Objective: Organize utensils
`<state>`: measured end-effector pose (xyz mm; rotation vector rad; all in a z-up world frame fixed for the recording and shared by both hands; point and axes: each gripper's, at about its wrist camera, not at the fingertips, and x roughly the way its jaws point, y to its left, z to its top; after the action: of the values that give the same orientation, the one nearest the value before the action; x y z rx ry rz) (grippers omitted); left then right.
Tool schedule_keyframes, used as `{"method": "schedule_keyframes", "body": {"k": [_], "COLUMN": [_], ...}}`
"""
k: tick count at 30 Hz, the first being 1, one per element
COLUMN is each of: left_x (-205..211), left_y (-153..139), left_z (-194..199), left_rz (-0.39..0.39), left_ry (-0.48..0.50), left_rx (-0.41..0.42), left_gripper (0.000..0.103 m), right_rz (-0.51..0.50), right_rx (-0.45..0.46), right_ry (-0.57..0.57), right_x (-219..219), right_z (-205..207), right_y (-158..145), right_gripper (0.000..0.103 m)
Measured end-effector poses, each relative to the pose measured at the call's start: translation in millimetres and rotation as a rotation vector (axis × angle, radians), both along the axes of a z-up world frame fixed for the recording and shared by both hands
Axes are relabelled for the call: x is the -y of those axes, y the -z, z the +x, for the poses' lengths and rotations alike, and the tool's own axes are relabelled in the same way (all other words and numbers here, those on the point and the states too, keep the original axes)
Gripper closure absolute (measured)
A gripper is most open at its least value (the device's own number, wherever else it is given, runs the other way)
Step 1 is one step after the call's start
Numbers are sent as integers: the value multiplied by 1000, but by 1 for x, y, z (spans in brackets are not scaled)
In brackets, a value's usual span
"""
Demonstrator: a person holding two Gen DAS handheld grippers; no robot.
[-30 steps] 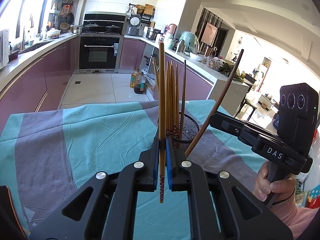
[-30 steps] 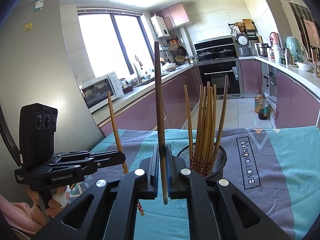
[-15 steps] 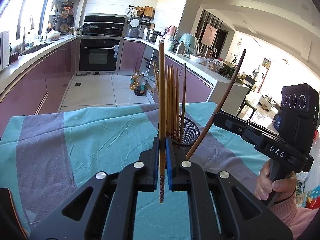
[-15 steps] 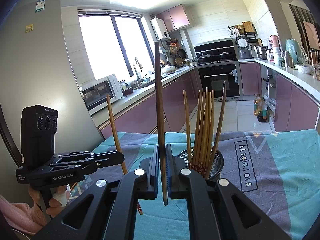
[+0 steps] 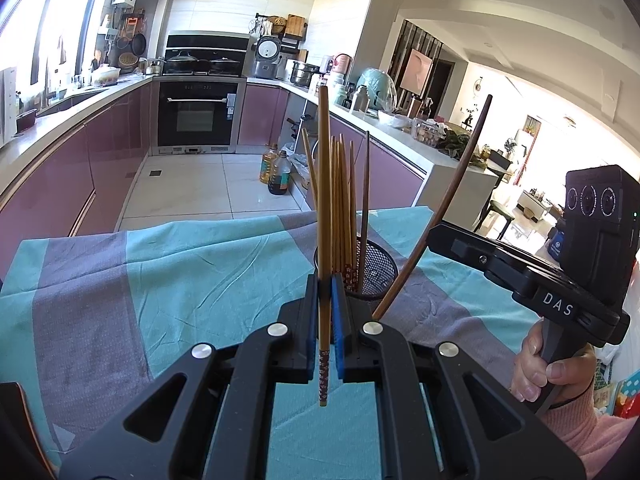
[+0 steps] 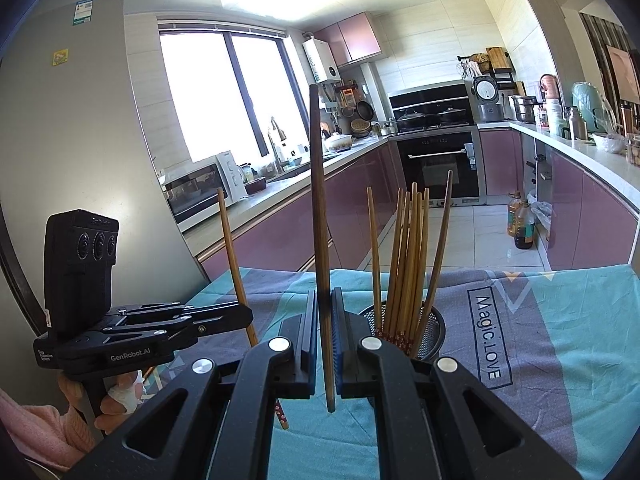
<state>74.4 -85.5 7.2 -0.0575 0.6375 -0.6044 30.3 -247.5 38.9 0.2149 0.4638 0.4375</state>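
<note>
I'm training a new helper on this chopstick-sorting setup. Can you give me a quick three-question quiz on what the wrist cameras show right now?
1. True or false: the left tongs are shut on a light chopstick with a patterned end.
2. What do the right tongs hold? A) a spoon B) a dark brown chopstick C) nothing
3. Fill in: the other chopsticks stand upright in a black ____ holder on the tablecloth.

Key: 1 true; 2 B; 3 mesh.
</note>
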Motion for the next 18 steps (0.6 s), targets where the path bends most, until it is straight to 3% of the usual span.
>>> {"method": "schedule_keyframes", "body": {"k": [18], "left_x": [3], "left_y": [-6], "left_z": [4], "left_rz": [-2], "left_ry": [-1], "left_rx": [8], "left_gripper": [96], "right_rz": [5], "right_rx": [10], "right_ry": [-4], "right_x": [2], "right_z": [0], "right_y": [-8], "right_gripper": [98]}}
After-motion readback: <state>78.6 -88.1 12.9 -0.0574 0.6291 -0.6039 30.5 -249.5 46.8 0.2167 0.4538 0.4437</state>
